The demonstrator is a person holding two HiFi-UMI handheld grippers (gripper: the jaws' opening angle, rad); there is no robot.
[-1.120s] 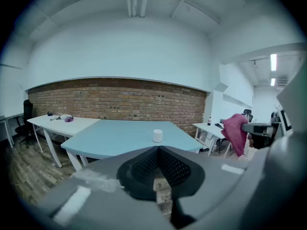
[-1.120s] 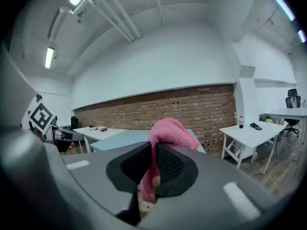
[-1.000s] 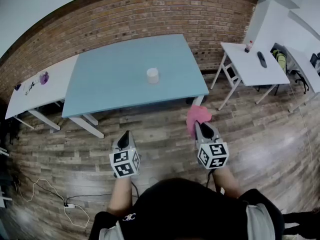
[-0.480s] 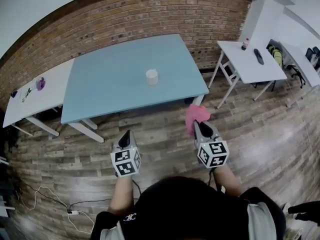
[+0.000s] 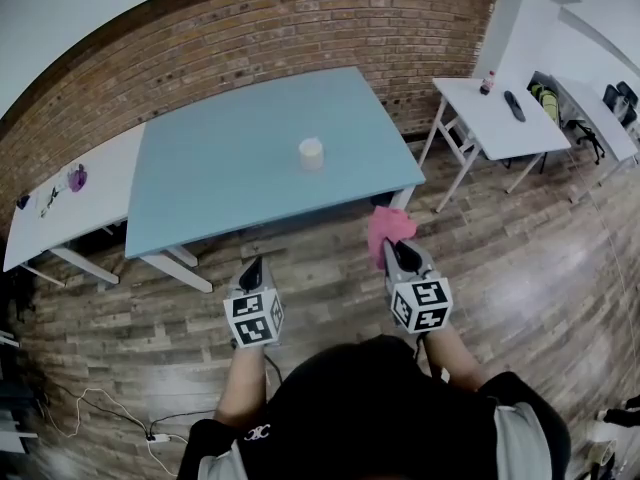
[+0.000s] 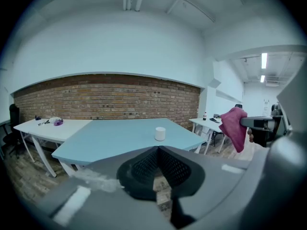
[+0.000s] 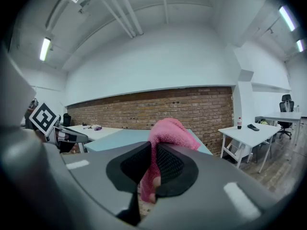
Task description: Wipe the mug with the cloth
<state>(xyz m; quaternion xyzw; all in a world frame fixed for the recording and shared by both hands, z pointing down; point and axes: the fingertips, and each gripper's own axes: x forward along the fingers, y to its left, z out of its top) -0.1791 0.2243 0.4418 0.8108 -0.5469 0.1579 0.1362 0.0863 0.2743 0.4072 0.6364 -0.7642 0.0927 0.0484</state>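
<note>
A small white mug (image 5: pixel 311 153) stands alone near the middle of the light blue table (image 5: pixel 220 183); it also shows in the left gripper view as the mug (image 6: pixel 160 133). My right gripper (image 5: pixel 398 251) is shut on a pink cloth (image 5: pixel 385 231), which bunches above the jaws (image 7: pixel 168 133) and hangs down between them. It hovers over the floor just off the table's near right corner. My left gripper (image 5: pixel 251 268) is shut and holds nothing, in front of the table's near edge. Both are well short of the mug.
A white table (image 5: pixel 500 118) at the right carries a bottle (image 5: pixel 487 81) and a dark object. Another white table (image 5: pixel 60 203) at the left holds small items. A brick wall runs behind. Cables (image 5: pixel 150 428) lie on the wooden floor at lower left.
The view has crept toward the blue table; both grippers sit slightly nearer its front edge. The cloth stays clamped in the right gripper and the left stays shut.
</note>
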